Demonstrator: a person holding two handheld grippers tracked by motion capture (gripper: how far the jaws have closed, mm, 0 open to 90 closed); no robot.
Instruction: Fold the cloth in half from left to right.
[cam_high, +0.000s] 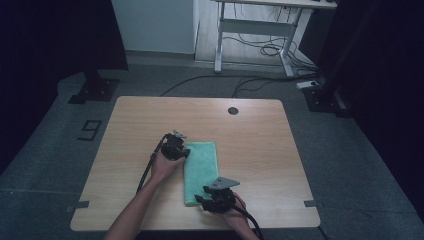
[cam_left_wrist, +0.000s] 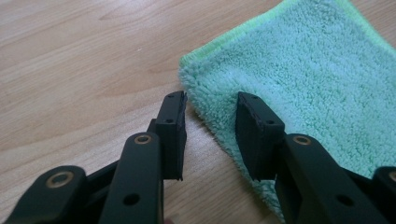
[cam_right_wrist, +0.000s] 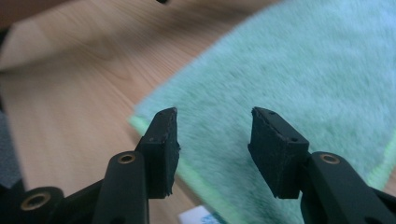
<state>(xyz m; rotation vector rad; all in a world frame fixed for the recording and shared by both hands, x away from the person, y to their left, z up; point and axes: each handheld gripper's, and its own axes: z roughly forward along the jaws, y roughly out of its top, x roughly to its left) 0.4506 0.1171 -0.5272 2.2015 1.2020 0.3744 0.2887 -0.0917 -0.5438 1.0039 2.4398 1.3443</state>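
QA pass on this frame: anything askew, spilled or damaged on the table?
Nothing stands out. The green towel lies folded flat on the table, edges roughly square. Left claw and right claw are open at opposite ends.

Cloth (cam_left_wrist: 299, 70): fluffy green microfibre pile. Table (cam_left_wrist: 79, 60) beneath cloth: smooth matt wood-grain. Gripper pads (cam_left_wrist: 254, 126): matt black, rough.

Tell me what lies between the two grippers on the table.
In the high view, the green towel spans the stretch between the left gripper at its far left corner and the right gripper at its near edge; nothing else lies there.
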